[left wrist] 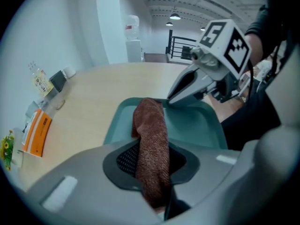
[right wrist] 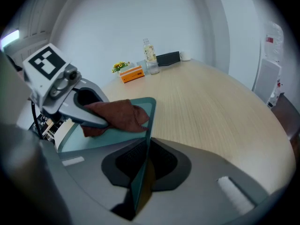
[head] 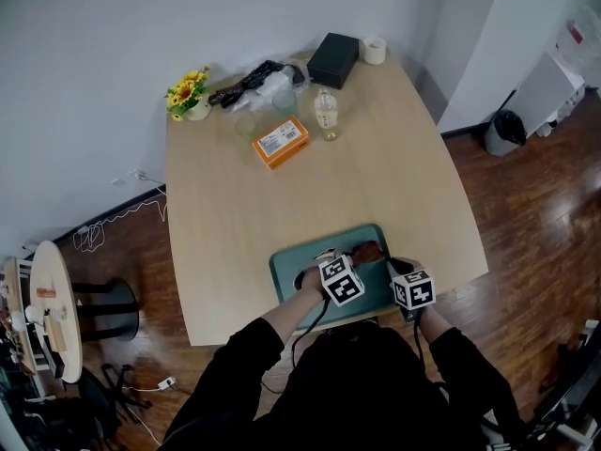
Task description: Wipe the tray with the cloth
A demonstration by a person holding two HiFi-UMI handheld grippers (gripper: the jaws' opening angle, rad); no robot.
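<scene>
A teal tray (head: 291,263) lies at the table's near edge, right in front of the person. My left gripper (head: 360,257) is shut on a reddish-brown cloth (left wrist: 152,139), which hangs from the jaws down onto the tray (left wrist: 199,125). My right gripper (right wrist: 142,165) is shut on the tray's right rim (right wrist: 149,121), which stands edge-on between its jaws. From the right gripper view the cloth (right wrist: 117,116) rests on the tray floor under the left gripper (right wrist: 86,114). In the left gripper view the right gripper (left wrist: 176,97) touches the tray's far rim.
At the table's far side stand an orange box (head: 281,142), a bottle (head: 326,113), a glass (head: 246,125), a black box (head: 333,59), a tape roll (head: 374,50) and a flower pot (head: 190,92). A small round table (head: 52,308) stands on the left.
</scene>
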